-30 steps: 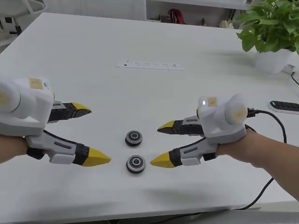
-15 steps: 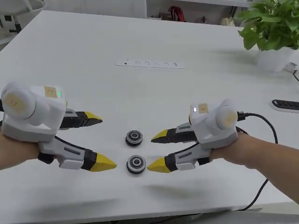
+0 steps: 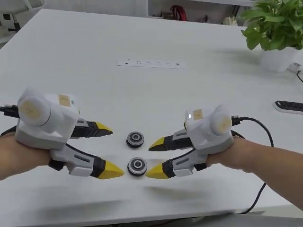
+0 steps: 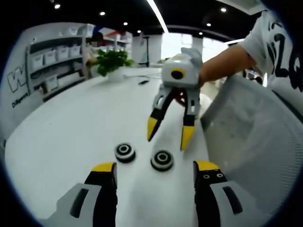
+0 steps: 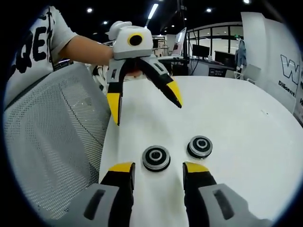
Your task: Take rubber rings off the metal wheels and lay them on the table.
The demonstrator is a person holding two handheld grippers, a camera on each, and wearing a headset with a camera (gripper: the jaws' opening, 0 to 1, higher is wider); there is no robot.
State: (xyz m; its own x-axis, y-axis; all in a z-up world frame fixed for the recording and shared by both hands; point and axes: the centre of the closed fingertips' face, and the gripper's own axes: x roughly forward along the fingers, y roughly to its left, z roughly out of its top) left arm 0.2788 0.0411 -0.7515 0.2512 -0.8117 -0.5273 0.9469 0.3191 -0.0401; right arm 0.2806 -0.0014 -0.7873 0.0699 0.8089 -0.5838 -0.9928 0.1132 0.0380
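Two small metal wheels with black rubber rings lie flat on the white table [image 3: 142, 94]. The near wheel [image 3: 137, 166] [image 4: 162, 160] [image 5: 156, 158] sits between the two grippers; the far wheel [image 3: 135, 139] [image 4: 125, 152] [image 5: 200, 146] lies just behind it. My left gripper [image 3: 110, 151] [image 4: 154, 168] [image 5: 144, 101] is open, its near yellow tip a little left of the near wheel. My right gripper [image 3: 155, 158] [image 5: 157, 168] [image 4: 167, 132] is open too, its near tip just right of that wheel. Neither touches a wheel.
A white power strip [image 3: 151, 65] lies farther back on the table. A potted plant [image 3: 274, 33] stands at the back right, with a dark remote-like object [image 3: 289, 108] near the right edge. A black cable [image 3: 265, 156] trails from the right gripper. A mesh chair [image 5: 52, 142] is beside the table.
Both grippers have moved inward toward the near wheel, and their tips now flank it closely. The wheels have not moved.
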